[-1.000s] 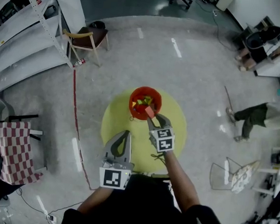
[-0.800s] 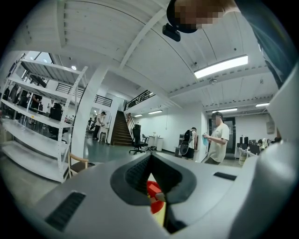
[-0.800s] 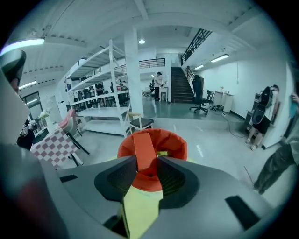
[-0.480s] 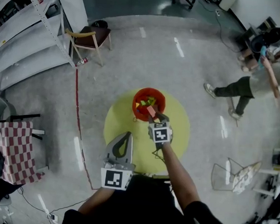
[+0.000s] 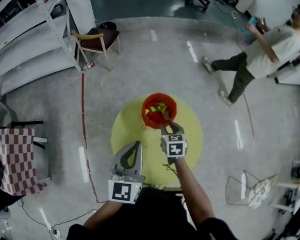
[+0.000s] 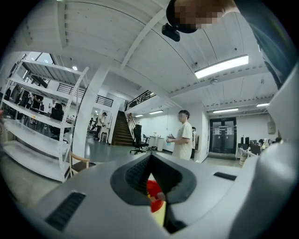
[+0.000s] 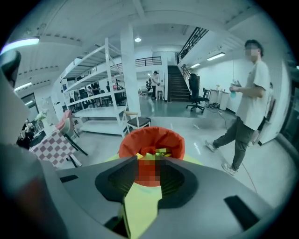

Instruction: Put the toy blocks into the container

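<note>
A red bucket-like container [image 5: 146,116] holding several coloured blocks stands on a round yellow mat [image 5: 189,141] on the floor. My right gripper [image 5: 168,125] points down at the container's near rim. In the right gripper view a red block [image 7: 149,172] sits between the jaws of the right gripper [image 7: 150,162], which have just closed a little on it, and the container [image 7: 135,142] lies directly beyond. My left gripper [image 5: 134,143] hovers level over the mat's near left side, its tips meeting with nothing held. In the left gripper view the left gripper [image 6: 150,158] shows a bit of the container [image 6: 154,189] through its gap.
A wooden chair [image 5: 97,40] and metal shelving [image 5: 27,35] stand at the far left. A checked cloth [image 5: 7,157] lies at the left, a wire rack [image 5: 250,187] at the right. A person [image 5: 259,48] walks at the far right. A red line [image 5: 82,132] crosses the floor.
My right gripper has sunk slightly at the container's near rim with the red block. The person at the right has walked farther away. The left gripper has stayed put.
</note>
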### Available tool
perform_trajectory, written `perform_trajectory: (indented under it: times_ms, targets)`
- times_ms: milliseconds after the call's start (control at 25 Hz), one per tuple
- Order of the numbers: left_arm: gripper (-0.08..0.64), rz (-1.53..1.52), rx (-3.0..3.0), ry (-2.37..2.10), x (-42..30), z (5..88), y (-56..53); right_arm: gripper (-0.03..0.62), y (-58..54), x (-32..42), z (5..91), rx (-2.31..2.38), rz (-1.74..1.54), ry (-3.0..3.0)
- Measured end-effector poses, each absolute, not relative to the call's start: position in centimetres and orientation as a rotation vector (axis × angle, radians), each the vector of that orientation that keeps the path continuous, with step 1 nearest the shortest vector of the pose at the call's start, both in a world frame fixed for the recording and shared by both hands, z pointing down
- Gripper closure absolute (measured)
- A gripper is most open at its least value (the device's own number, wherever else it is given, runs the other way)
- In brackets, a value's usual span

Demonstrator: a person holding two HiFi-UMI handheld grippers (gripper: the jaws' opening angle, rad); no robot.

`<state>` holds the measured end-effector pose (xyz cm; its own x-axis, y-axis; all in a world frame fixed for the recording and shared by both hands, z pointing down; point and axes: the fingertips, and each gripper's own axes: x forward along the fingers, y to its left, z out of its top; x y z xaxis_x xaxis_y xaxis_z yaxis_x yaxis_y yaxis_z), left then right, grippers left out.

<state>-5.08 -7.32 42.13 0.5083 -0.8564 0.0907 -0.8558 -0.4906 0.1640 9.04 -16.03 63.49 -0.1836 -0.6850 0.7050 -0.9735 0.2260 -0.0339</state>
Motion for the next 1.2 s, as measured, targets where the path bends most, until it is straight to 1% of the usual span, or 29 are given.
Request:
perform_trajectory:
  times_ms: [160, 400, 720, 840, 1200]
  targets:
    - [0.561, -0.017, 2.556, -1.477, -5.1, 41.9, -7.1, 0.542, -14.8, 9.3, 59.6, 1.612, 0.602, -2.03]
    - [0.561, -0.017, 2.573, -1.473, -4.3, 41.4, -6.3, 0.592, -12.1, 9.1, 52.9, 1.732, 0.504, -2.162]
    - [0.561, -0.007, 2.602, -1.47, -3.7, 41.2, -5.5, 0.594, -5.0, 8.5, 48.8, 1.746, 0.379, -2.291]
    - [0.561, 0.008, 2.59, -1.467, -3.6, 41.5, -5.2, 0.594, -3.0, 7.9, 48.1, 1.735, 0.405, -2.309]
    - [0.561, 0.003, 2.61, -1.461, -3.4, 41.4, -4.8, 0.595, -1.6, 6.8, 47.6, 1.696, 0.409, -2.358]
